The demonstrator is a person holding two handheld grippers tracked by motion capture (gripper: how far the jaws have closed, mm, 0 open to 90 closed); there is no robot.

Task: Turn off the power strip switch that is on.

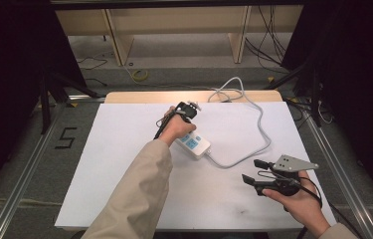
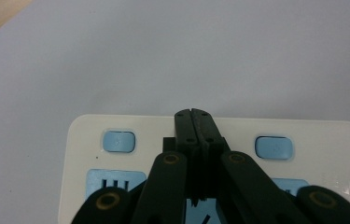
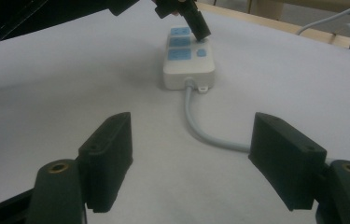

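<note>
A white power strip [image 1: 197, 145] with light-blue sockets lies near the middle of the white table [image 1: 124, 164]. Its grey cable [image 1: 262, 122] loops right and back off the far edge. My left gripper [image 2: 194, 113] is shut, and its joined tips point down at the strip's top [image 2: 312, 135], between two blue switch buttons [image 2: 119, 141]. The right gripper view shows the left gripper [image 3: 203, 32] over the strip [image 3: 187, 70] beside a small blue button. I cannot tell whether the tips touch it. My right gripper [image 1: 251, 171] is held open at the front right, with nothing between its jaws and aimed toward the strip.
A bare wooden strip [image 1: 139, 96] runs along the table's back edge. Beyond it stand wooden shelf legs [image 1: 117, 40] and loose cables on the floor [image 1: 268, 45]. Metal rails [image 1: 30, 164] flank the table. A "5" is taped on the floor at the left [image 1: 65, 138].
</note>
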